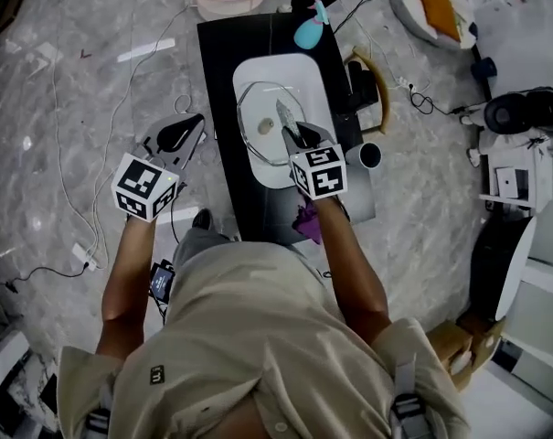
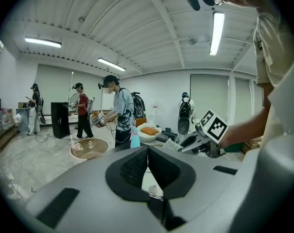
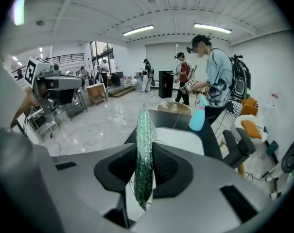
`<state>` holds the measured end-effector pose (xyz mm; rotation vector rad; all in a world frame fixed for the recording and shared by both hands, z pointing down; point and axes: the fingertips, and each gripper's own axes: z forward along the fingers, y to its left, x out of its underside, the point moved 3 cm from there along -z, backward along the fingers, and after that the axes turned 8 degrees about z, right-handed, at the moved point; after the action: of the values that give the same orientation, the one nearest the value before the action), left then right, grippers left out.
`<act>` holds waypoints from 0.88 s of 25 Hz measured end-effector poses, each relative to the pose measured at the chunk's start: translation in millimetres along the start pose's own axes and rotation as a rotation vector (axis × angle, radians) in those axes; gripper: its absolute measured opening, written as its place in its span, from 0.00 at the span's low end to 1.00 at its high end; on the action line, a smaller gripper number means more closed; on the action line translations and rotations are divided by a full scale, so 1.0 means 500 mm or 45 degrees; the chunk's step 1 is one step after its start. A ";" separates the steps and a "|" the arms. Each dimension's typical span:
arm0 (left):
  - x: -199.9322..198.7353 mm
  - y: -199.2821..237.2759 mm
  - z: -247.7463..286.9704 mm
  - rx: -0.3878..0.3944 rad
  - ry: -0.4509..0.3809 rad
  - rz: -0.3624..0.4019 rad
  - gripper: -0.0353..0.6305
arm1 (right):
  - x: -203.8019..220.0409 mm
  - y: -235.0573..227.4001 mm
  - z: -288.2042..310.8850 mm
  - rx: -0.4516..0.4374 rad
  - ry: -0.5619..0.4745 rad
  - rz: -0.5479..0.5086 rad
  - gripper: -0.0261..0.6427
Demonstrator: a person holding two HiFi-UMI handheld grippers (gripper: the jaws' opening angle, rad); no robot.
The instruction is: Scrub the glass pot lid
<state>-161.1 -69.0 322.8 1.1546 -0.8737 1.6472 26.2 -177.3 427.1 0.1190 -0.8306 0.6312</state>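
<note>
Two grippers are in play, but only one is positioned for work. The right gripper (image 1: 294, 133) is clamped on a green scouring pad (image 3: 145, 125). The pad stands on edge between the jaws, and its long axis runs along them and out past the tips.

The glass pot lid (image 1: 258, 106) lies flat, knob up, in a white basin (image 1: 299, 67) that sits on the black table (image 1: 223, 53) near its right edge. From the right fingers, the lid lies directly ahead and slightly to the left, toward the far end of the table. The pad's free tip projects over the lid's right half. No view shows whether the tip touches the glass.

The left gripper (image 1: 180, 133) is held off the table's left edge, over the floor and well apart from the basin. Its jaws meet at the tips and hold nothing.

Judgement: the right gripper is the nearer tool. The coming stroke depends on lowering the pad's edge or flat face onto the glass, then sweeping it toward the left rim of the basin. Nothing restrains the lid, so it may slide in the basin under pressure.
</note>
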 end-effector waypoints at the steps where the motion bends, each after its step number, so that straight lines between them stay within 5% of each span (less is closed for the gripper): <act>1: 0.007 -0.009 0.009 -0.011 0.016 -0.009 0.08 | 0.011 -0.007 0.016 -0.024 0.015 0.002 0.16; 22: 0.173 -0.060 0.099 -0.202 0.268 -0.221 0.08 | 0.193 0.043 0.284 -0.407 0.229 -0.026 0.16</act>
<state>-130.3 -79.7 421.5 0.9038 -0.7340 1.4979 -29.8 -161.8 590.2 -0.2167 -0.7452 0.4753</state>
